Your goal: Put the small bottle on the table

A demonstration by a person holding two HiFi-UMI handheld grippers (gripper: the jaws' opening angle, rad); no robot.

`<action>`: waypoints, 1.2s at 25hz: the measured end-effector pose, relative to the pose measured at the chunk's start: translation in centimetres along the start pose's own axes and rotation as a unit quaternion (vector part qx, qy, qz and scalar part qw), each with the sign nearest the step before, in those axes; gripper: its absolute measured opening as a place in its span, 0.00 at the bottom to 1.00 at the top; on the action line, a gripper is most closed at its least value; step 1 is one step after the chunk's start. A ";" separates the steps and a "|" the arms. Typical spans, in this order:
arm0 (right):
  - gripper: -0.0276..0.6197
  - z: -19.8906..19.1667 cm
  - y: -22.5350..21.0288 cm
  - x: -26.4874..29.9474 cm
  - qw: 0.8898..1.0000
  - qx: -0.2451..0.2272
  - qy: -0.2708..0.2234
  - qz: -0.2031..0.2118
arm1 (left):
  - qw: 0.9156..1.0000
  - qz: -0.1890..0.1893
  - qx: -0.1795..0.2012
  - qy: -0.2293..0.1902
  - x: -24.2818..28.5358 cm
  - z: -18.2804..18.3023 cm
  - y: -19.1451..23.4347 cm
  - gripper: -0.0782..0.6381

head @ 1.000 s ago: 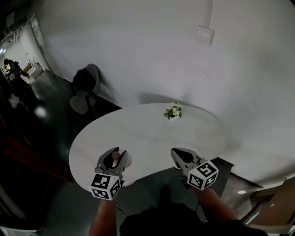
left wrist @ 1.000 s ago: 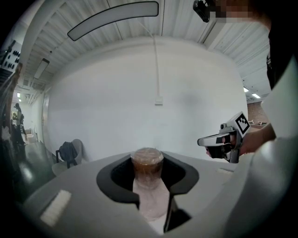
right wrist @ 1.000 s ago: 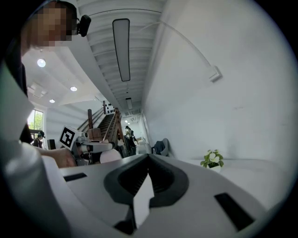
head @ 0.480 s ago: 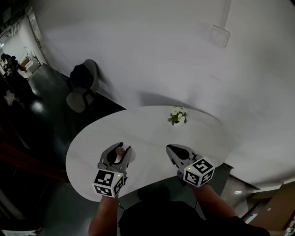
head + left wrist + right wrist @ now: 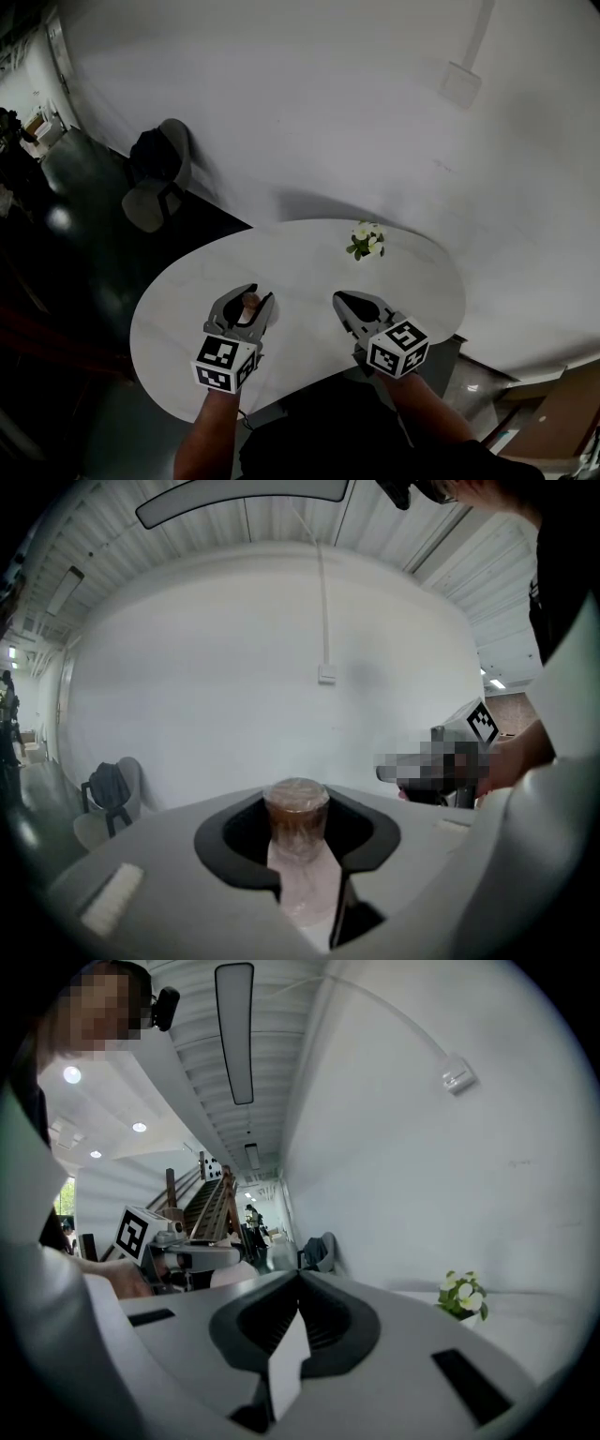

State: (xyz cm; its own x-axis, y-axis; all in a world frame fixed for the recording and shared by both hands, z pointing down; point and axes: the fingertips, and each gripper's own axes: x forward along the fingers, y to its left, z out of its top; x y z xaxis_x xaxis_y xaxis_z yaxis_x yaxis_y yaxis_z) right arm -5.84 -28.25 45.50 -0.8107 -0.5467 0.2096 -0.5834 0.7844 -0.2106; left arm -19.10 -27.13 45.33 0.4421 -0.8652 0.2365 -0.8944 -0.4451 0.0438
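Observation:
The small bottle (image 5: 249, 303), pale with a brown cap, stands upright between the jaws of my left gripper (image 5: 251, 298), which is shut on it. In the left gripper view the bottle (image 5: 296, 822) fills the gap of the left gripper (image 5: 298, 801), cap on top. It hangs over the near left part of the round white table (image 5: 300, 267). My right gripper (image 5: 339, 298) is beside it over the table's near middle, jaws shut with nothing between them. In the right gripper view the right gripper (image 5: 300, 1275) shows its tips together.
A small pot of white flowers (image 5: 367, 240) stands at the table's far side, also seen as the flowers (image 5: 464, 1295) in the right gripper view. A grey chair with a dark bag (image 5: 153, 173) stands at the left by the white wall. Dark floor surrounds the table.
Both grippers have moved forward from the table's near edge to further over its top, the left one still carrying the bottle.

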 end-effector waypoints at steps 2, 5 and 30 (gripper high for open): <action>0.06 -0.2 -0.7 0.7 1.000 0.001 0.004 -0.002 | 1.000 0.001 -0.001 0.002 0.9 -0.4 0.7 0.30; 0.06 -0.2 -2.4 1.9 1.000 0.004 0.004 -0.003 | 1.000 0.000 -0.004 0.006 2.7 -0.9 1.5 0.30; 0.06 -1.4 -12.8 9.0 0.997 0.022 0.050 0.046 | 0.995 0.042 -0.029 0.086 17.7 -8.7 7.2 0.30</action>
State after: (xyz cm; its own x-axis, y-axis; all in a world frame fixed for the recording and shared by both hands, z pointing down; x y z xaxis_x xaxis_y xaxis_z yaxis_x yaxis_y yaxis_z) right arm -5.57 -42.77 51.41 -0.8533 -0.4390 0.2814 -0.5098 0.8155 -0.2740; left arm -18.34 -43.66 58.33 0.3526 -0.8441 0.4040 -0.9321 -0.3550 0.0719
